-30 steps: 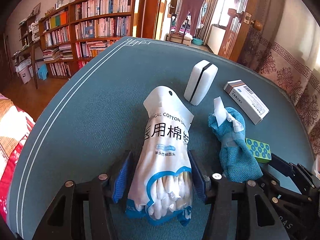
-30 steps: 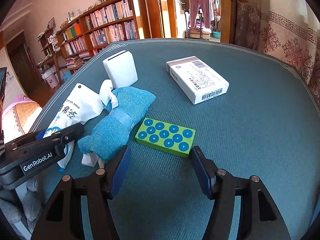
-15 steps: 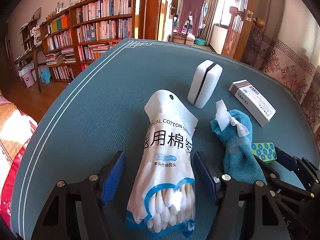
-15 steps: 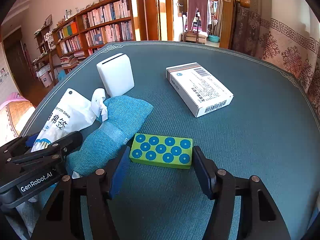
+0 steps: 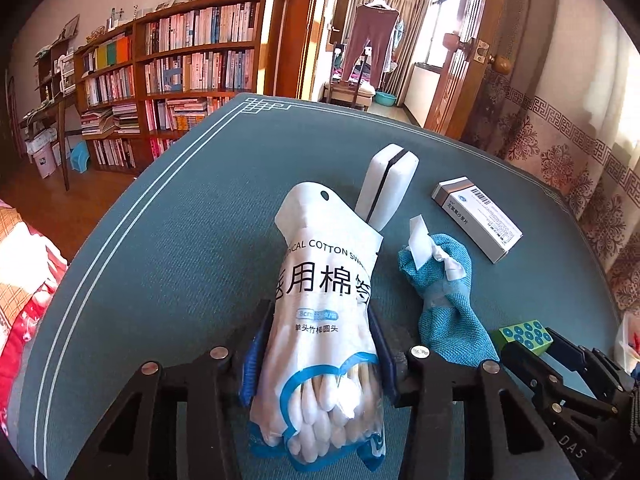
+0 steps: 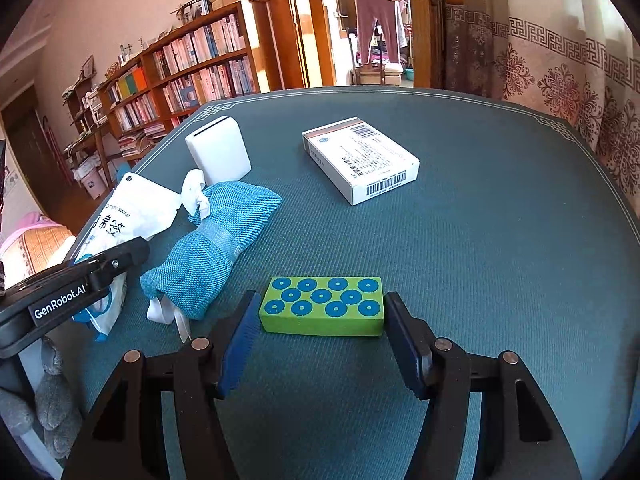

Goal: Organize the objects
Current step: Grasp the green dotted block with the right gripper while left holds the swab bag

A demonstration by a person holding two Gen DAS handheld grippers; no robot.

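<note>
Left wrist view: the left gripper [image 5: 318, 350] was seen with both blue pads pressed against the sides of the cotton swab bag [image 5: 326, 308], the jaws pinching it near its lower end. The bag's hang-hole end pointed toward 12 o'clock over the teal table [image 5: 192, 240]. A white case [image 5: 387, 184] with a dark seam stood just beyond the bag at about 1 o'clock, its base hidden by the bag (contact could not be judged). A blue cloth bundle [image 5: 444, 300] with a white tag lay at 2 o'clock of the gripper, and a medicine box [image 5: 478, 216] lay well beyond it, flat on the table.

Right wrist view: the right gripper [image 6: 318, 334] was recorded with jaws spread, one to each side of the green dotted block [image 6: 324, 304]. The right pad appeared to touch the block's end; a narrow gap was visible at the left pad, so the block was bracketed but not clamped. The block lay flat at 12 o'clock of the fingers. The cloth bundle [image 6: 216, 244] was noted at 10 o'clock, the swab bag [image 6: 132, 216] further left, the white case [image 6: 218, 150] at 11 o'clock and the medicine box [image 6: 360, 160] at 12 to 1 o'clock. A bookshelf [image 6: 192, 68] was noted behind the table.
</note>
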